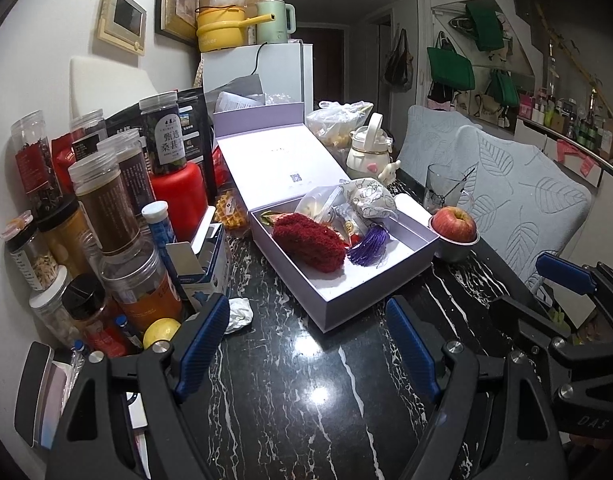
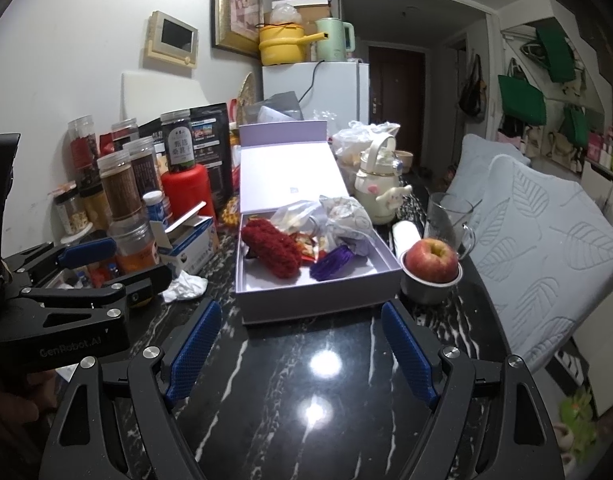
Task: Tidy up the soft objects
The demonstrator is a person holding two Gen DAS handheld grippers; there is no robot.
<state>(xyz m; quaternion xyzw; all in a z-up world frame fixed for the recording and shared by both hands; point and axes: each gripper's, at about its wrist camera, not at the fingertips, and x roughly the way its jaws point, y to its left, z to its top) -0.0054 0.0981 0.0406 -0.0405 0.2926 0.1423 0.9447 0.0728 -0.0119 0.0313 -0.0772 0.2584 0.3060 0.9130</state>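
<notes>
An open lavender box (image 1: 370,300) (image 2: 318,304) lies on the black marble table, its lid folded back. Inside it are a red fuzzy soft piece (image 1: 308,242) (image 2: 272,252), a purple tassel (image 1: 368,246) (image 2: 332,266), a patterned cloth pouch (image 1: 370,198) (image 2: 346,216) and a clear plastic bag (image 1: 318,204). A crumpled white tissue (image 1: 238,314) (image 2: 184,286) lies left of the box. My left gripper (image 1: 308,344) (image 2: 122,266) is open and empty, short of the box's near left corner. My right gripper (image 2: 302,352) (image 1: 538,292) is open and empty, just in front of the box.
Jars, tins and a small blue carton (image 1: 204,256) crowd the table's left side. A red apple in a metal cup (image 2: 432,260) and a glass mug (image 2: 450,216) stand right of the box. Behind it is a white kettle (image 2: 378,184). Grey leaf-patterned chair backs (image 2: 546,248) line the right edge.
</notes>
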